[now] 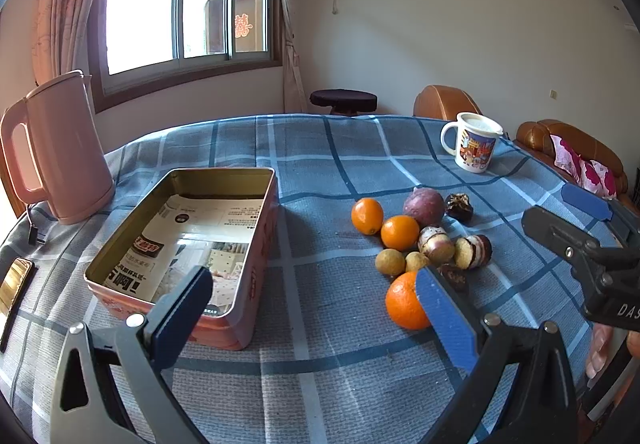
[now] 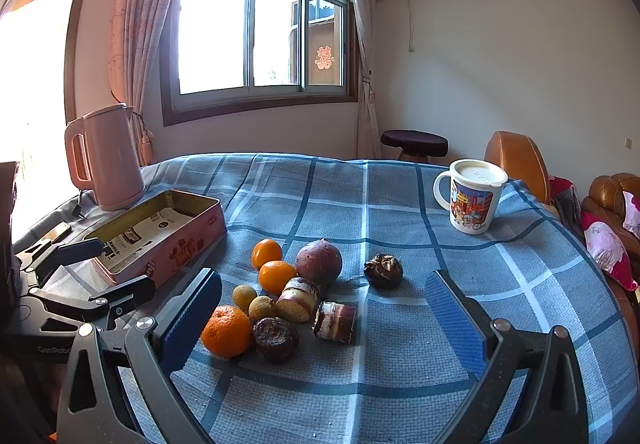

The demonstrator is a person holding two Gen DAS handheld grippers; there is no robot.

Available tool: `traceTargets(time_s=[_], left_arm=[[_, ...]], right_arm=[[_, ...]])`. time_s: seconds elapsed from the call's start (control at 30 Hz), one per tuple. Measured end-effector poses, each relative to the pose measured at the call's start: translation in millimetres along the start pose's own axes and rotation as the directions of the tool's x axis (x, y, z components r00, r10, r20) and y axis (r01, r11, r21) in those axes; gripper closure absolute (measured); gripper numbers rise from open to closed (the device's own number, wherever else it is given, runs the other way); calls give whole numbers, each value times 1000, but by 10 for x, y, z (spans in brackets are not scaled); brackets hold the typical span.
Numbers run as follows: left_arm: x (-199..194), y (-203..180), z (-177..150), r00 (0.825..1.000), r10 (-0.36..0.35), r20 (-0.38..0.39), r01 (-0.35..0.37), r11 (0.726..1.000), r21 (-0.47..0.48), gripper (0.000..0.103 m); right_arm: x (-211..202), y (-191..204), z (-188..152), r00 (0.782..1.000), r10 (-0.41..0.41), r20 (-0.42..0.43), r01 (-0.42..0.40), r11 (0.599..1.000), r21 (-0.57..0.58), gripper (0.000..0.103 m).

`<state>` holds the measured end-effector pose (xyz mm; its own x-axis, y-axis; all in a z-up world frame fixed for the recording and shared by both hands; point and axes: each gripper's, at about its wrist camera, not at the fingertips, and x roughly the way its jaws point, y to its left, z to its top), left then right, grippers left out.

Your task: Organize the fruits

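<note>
On a blue checked tablecloth (image 2: pixel 400 204), cluster of oranges (image 2: pixel 226 330), longans, a purple fruit (image 2: pixel 319 261) and small cakes, open pink tin (image 1: pixel 180 244) lined with paper to their left, left gripper (image 1: pixel 320 304) jaws wide apart holding nothing, right gripper (image 2: pixel 324 316) likewise wide and empty above the pile, pink kettle (image 2: pixel 104 156) and lidded mug (image 2: pixel 472 200) behind.

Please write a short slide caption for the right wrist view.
Open right gripper above oranges and pastries on a checked tablecloth, pink tin left.

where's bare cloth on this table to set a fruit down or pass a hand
Bare cloth runs between the tin and the fruit pile, across the far table behind both, and between the pile and the mug. The pile itself is crowded. The kettle closes the tin's far-left corner.
</note>
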<state>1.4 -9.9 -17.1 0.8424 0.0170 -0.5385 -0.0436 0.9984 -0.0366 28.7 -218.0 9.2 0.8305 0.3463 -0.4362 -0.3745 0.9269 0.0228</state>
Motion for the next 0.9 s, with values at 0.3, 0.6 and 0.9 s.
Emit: traceTargets(time_s=[0.3, 0.6, 0.9], left_arm=[[23, -13, -27, 1000, -1, -10, 1, 1000, 2, 0], [191, 32, -61, 993, -75, -86, 71, 996, -45, 0], [366, -319, -26, 982, -115, -149, 121, 992, 33, 0]], right_arm=[[28, -33, -45, 1000, 0, -8, 0, 1000, 7, 1], [188, -180, -136, 997, -36, -66, 38, 999, 33, 1], [515, -458, -242, 976, 6, -217, 25, 990, 141, 1]])
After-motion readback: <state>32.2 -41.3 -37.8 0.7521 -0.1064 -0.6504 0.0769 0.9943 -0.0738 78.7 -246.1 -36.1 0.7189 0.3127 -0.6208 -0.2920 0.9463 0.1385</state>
